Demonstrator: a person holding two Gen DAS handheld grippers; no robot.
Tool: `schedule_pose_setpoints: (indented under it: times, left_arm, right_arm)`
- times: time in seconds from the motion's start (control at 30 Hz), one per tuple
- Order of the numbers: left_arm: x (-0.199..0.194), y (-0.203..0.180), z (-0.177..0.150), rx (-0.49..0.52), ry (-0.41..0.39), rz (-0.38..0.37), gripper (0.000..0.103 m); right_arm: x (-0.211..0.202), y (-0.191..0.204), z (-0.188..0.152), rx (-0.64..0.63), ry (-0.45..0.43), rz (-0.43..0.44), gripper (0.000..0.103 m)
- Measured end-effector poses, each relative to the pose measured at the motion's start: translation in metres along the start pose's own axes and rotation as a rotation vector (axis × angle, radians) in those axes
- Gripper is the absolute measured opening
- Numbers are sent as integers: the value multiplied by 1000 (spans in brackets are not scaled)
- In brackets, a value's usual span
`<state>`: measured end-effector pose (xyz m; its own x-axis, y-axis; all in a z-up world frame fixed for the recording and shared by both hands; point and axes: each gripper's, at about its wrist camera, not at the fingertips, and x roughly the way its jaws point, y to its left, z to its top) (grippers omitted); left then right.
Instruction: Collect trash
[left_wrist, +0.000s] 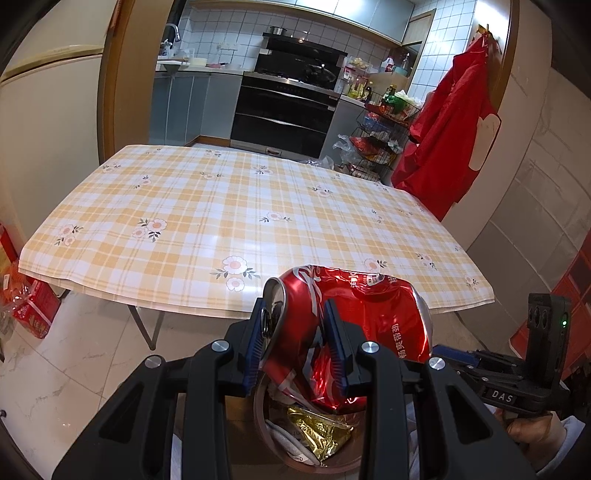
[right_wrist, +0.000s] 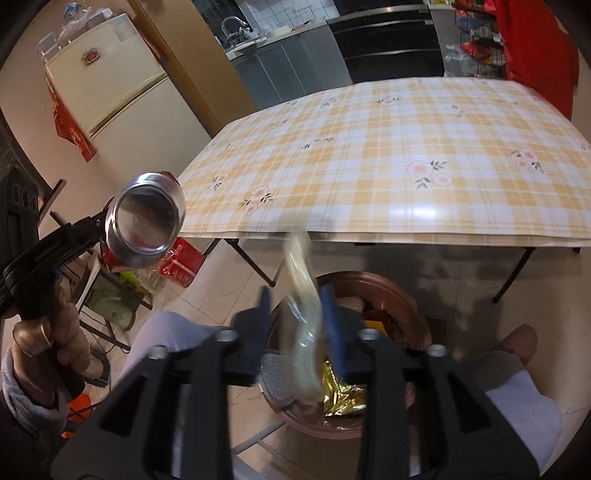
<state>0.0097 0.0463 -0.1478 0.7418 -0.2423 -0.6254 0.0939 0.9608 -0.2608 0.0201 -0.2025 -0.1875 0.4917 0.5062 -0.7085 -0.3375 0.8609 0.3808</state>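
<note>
Left wrist view: left gripper (left_wrist: 295, 345) is clamped on a crushed red can (left_wrist: 343, 325), blue pads (left_wrist: 258, 343) biting near its top end. The can hangs above the brown bin (left_wrist: 273, 439), off the near edge of the table (left_wrist: 221, 206). Gold foil wrapper (left_wrist: 317, 432) lies in the bin. Right gripper (left_wrist: 491, 373) shows at the right edge, state unreadable from here.

Right wrist view: right gripper (right_wrist: 301, 332) has a clear plastic wrapper (right_wrist: 304, 314) between its fingers, blurred; cannot tell whether the jaws pinch it or have let go. Wrapper sits over the bin (right_wrist: 417, 306), just off the table's near edge (right_wrist: 369, 147). The can's shiny base (right_wrist: 146, 219) shows at left, in the left gripper (right_wrist: 92, 229).

Handling, as a judgement: the can is light, thin-walled, slick and already dented, so grip across the crushed body. The wrapper is limp and nearly weightless; pinch any fold.
</note>
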Motion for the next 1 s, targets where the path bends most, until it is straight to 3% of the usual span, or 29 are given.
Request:
schedule_pose_setpoints:
  times: [0.1,0.17,0.3,0.5,0.8,0.83,0.87,0.9,0.93,1.0]
  left_arm:
    - [1,-2,-2,7,5,-2,31]
    - [1,-5,-4,13,7,-5,31]
    - [3,-14,-4,46,14,-13,31]
    - [11,-40,-8,139,40,-40,31]
    - [38,-79,-16,265,117,-115,32]
    - [42,-81,-16,263,131,-150,39]
    - [43,-82,-17,262,136,-160,62]
    - [44,-83,-17,256,131,-157,71]
    - [43,-82,-17,247,116,-156,77]
    - [44,-81,-16,241,121,-153,77]
  right_arm:
    - [-8,-3,3,-2,-41,-58,64]
    - [-18,-10,6,16,-91,-120,87]
    - [-41,-28,15,73,-180,-227,97]
    - [-64,-54,25,126,-259,-288,97]
    - [-76,-77,25,178,-284,-316,97]
    - [-76,-80,24,185,-282,-315,97]
    - [-77,-82,24,189,-281,-316,97]
    - [-77,-83,24,190,-281,-318,97]
    - [-78,-83,24,189,-282,-321,97]
    - [-78,-83,24,184,-282,-329,97]
